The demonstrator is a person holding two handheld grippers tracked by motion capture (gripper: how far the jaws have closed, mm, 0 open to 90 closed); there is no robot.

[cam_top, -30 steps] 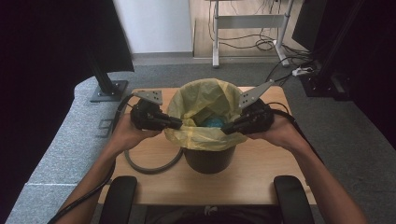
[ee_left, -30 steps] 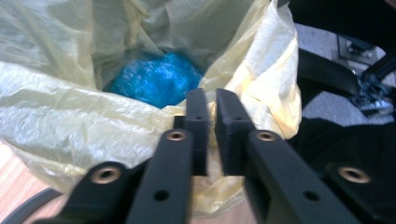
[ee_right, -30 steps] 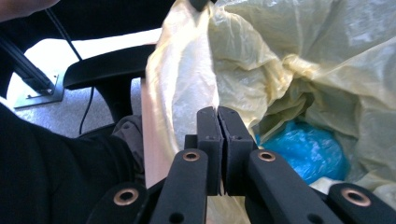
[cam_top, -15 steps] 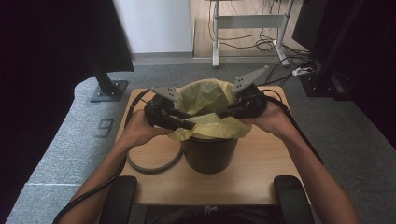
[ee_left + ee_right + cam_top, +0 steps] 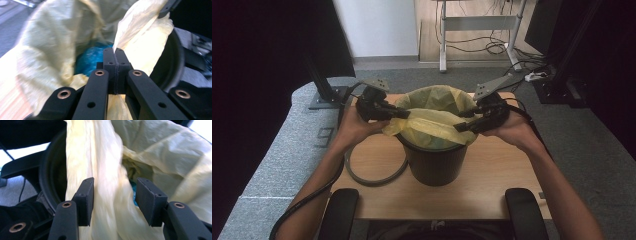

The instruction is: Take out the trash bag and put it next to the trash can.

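Near the tabletop's (image 5: 492, 195) far edge stands a black bin (image 5: 434, 162), its yellow bag (image 5: 432, 125) pinched shut in the left tool (image 5: 404, 114) to lift it, while the right tool (image 5: 458, 121), jaws just opened, straddles the bag unpressed, seemingly to regrip.

The left gripper (image 5: 399, 114) now sits farther back along the bin (image 5: 434, 162) rim, and its jaws have just been closing; they meet on the yellow bag (image 5: 432, 125). The right gripper's (image 5: 462, 121) jaws have just been opening, with bag film loose between them. The near edge of the bag now stretches flat across the bin mouth.
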